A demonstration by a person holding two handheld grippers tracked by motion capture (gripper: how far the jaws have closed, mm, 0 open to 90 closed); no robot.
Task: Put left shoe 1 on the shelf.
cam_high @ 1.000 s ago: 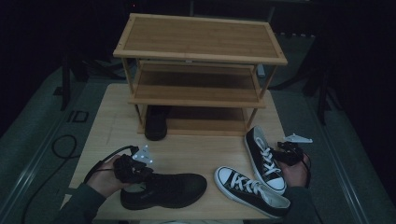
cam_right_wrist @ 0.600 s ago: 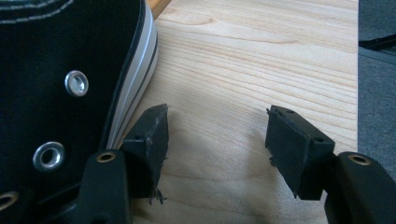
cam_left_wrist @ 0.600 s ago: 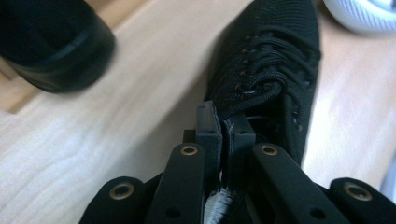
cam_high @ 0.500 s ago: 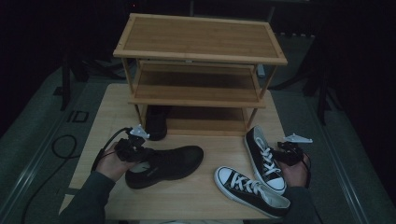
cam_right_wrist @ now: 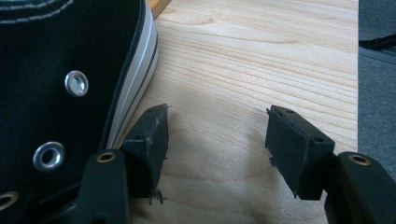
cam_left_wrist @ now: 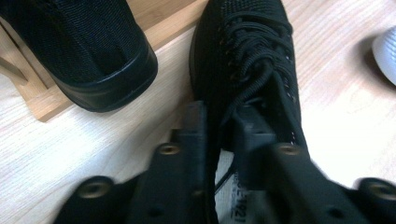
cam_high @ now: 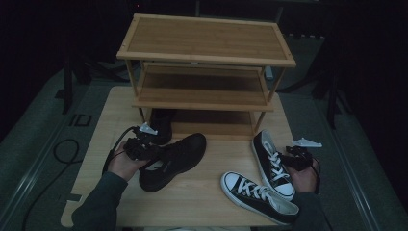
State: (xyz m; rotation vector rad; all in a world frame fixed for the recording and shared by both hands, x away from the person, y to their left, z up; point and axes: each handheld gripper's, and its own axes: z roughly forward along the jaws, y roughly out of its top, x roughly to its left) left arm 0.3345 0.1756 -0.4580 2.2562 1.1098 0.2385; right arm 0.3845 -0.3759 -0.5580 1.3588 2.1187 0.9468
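On the left of the worktop (cam_high: 110,120), the left tool (cam_high: 144,150) sits at the heel of a black shoe (cam_high: 175,156), which lies near the worktop's middle with its toe towards the shoe rack (cam_high: 207,53). In the left gripper view its jaws straddle the shoe's collar edge (cam_left_wrist: 219,140); they have just been opening, with that edge between them and a narrow gap around it. A second black shoe (cam_high: 161,125) stands in the rack's bottom level, just behind. Further right lie two black-and-white sneakers (cam_high: 272,159), near the front right corner. The right tool (cam_right_wrist: 217,140) rests just beside one sneaker's sole, jaws wide, nothing between them.
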